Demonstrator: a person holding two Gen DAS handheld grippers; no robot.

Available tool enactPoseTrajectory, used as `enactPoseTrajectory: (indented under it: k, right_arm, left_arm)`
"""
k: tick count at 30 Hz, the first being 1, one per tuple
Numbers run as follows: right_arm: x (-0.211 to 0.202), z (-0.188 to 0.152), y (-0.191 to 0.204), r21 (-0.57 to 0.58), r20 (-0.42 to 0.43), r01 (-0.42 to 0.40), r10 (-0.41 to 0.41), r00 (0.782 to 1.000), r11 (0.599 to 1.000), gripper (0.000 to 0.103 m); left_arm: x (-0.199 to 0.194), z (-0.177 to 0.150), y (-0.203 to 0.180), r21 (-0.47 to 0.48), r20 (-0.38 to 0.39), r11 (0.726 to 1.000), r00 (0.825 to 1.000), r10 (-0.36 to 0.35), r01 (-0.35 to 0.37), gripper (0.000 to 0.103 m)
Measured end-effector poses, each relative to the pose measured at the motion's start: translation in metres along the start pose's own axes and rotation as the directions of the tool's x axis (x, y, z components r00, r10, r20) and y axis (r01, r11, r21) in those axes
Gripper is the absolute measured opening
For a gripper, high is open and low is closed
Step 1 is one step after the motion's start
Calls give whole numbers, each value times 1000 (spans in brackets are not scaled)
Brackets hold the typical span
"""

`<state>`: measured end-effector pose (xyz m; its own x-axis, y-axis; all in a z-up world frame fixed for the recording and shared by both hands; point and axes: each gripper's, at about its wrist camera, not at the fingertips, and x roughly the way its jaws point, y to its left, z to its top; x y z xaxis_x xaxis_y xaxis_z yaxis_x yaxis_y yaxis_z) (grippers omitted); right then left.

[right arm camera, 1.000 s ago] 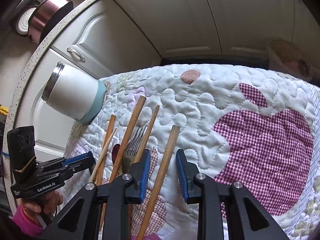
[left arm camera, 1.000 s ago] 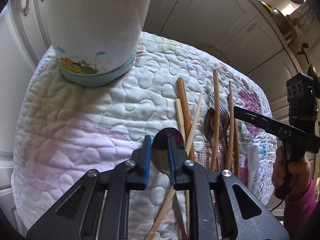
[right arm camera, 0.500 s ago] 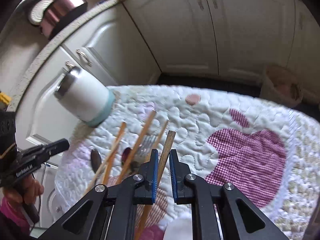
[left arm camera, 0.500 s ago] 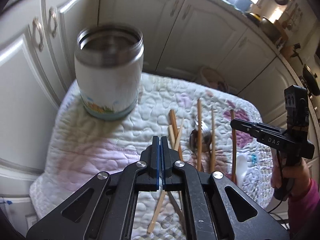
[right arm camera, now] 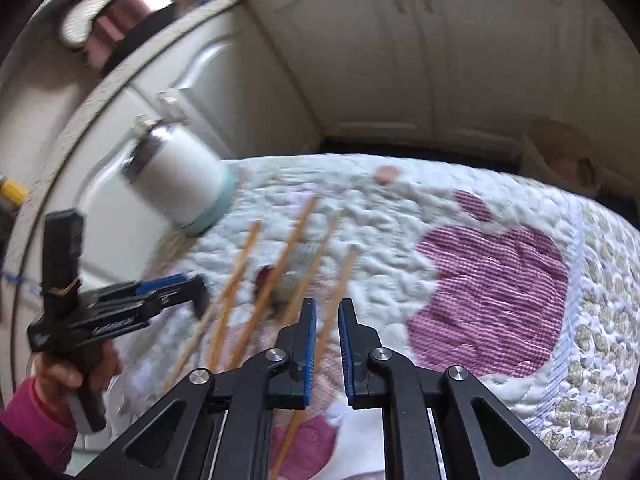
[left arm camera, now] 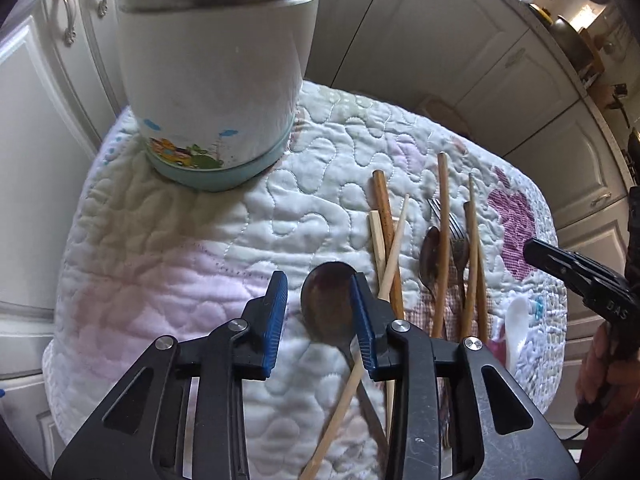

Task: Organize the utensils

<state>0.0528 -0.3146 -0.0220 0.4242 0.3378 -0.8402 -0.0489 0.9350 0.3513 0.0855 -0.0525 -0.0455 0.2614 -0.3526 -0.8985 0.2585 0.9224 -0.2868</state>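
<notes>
My left gripper (left arm camera: 319,316) hangs low over the quilted cloth (left arm camera: 168,264). Its jaws are opening, and the bowl of a dark spoon (left arm camera: 326,300) lies on the cloth between the fingertips, not pinched. Right of it lie several wooden chopsticks (left arm camera: 384,224), a second spoon (left arm camera: 430,256) and a fork (left arm camera: 456,236). My right gripper (right arm camera: 327,336) shows a narrow gap that is widening. One chopstick (right arm camera: 340,280) is seen through that gap, and the pads do not press on it. In the left wrist view the right gripper (left arm camera: 534,248) hovers clear to the right of the chopsticks.
A white steel-rimmed canister (left arm camera: 216,80) stands at the cloth's far left corner. A white ceramic spoon (left arm camera: 518,320) lies near the right edge. Cabinet doors (left arm camera: 420,32) ring the small covered table, whose edges drop off close by. A hand in a pink sleeve (right arm camera: 36,412) holds the left gripper (right arm camera: 196,292).
The left gripper, shut and raised half a second ago, has dropped back down and opened around the dark spoon's bowl. The right gripper, then shut on a lifted chopstick, has loosened and the chopstick lies on the cloth.
</notes>
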Motion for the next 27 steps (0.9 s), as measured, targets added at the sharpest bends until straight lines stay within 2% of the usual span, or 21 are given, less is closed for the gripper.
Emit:
enactPoseTrajectory:
  k: [5,6,9,11,13,14,20,27]
  right_arm:
    - [23,15,1,-4,-38,27,-28,999,1000,28]
    - [29,17,2,-9,-52,48,-48,997,999,28]
    - [48,21,7,-20,-98,62,-64,993,998,28]
    - [53,23,12,-45,-82,94,-98,992,995,27]
    - [55,24,14,-58,-76,110,-114,991,992,15]
    - [52,24,13,-50,-73,95,-99,992,994,10]
    - [4,13,12,-46,15,50,-50,999,998,10]
    - [-60,3,26,-78,134,23,-12,991,997,10]
  left_arm:
    - [8,0,-3,17,-2,1000,1000,-5,5,29]
    - [9,1,-5,24,-6,1000,1000,-15,16,18]
    - [9,2,-10,56,-3,998,1000,-8,8,9]
    - [6,2,-14,73,8,997,1000,-11,11,5]
    - [0,1,-15,74,25,997,1000,-9,7,1]
    - [-5,1,-15,75,37,997,999,-4,2,1]
    - [-45,2,-10,69,126,998,992,-7,-2,1]
    - [-109,2,-15,89,277,994,960,31,-58,1]
